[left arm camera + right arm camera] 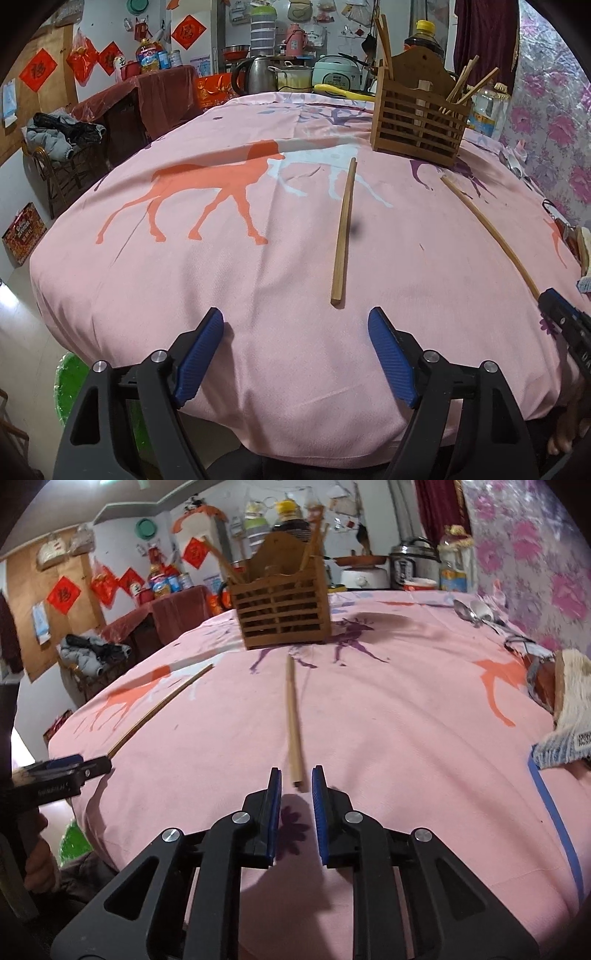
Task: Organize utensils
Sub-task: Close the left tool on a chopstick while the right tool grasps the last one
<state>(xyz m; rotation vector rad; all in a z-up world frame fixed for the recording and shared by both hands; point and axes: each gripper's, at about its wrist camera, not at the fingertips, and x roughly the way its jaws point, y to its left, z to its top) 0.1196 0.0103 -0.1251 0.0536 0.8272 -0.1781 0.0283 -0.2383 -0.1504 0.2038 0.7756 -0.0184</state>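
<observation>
Two wooden chopsticks lie loose on the pink horse-print tablecloth (221, 280). One chopstick (343, 232) lies just ahead and right of my open, empty left gripper (295, 332); it also shows in the right wrist view (162, 710). The other chopstick (293, 723) lies straight ahead of my right gripper (295, 779), its near end just in front of the narrowly open jaws, untouched; it also shows in the left wrist view (487, 232). A slatted wooden utensil holder (417, 114) with several chopsticks stands at the table's far side, also in the right wrist view (282, 609).
Metal spoons (476, 613) lie at the far right of the table. A brush and cloth (569, 716) lie at the right edge. A kettle (255, 75), pots, a rice cooker and bottles stand behind the table. A chair with clothes (59, 144) stands to the left.
</observation>
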